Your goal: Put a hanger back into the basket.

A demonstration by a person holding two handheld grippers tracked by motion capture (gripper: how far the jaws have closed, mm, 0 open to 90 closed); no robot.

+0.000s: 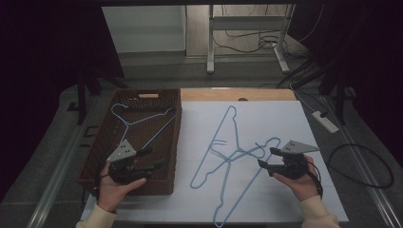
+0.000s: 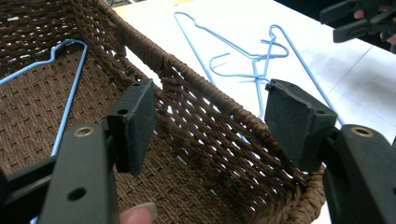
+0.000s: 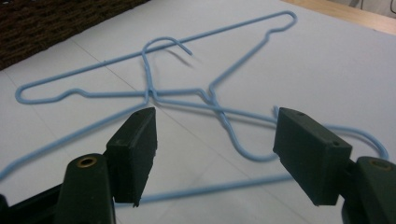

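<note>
High view, unlabelled blue hangers (image 1: 228,152), plain woven basket (image 1: 173,142)

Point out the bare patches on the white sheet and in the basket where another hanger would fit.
Free: the white sheet right of the crossed hangers up to its far right corner, and its strip along the near edge. The basket has woven floor free near the left gripper, beside its one hanger. Crowded: mid-sheet, where the right gripper hovers.

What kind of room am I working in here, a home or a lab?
Most likely a lab or test workspace, not a home. The table has a plain white sheet on it, a bare metal-framed stand is behind it, and loose cables and a power strip lie on the floor.
</note>
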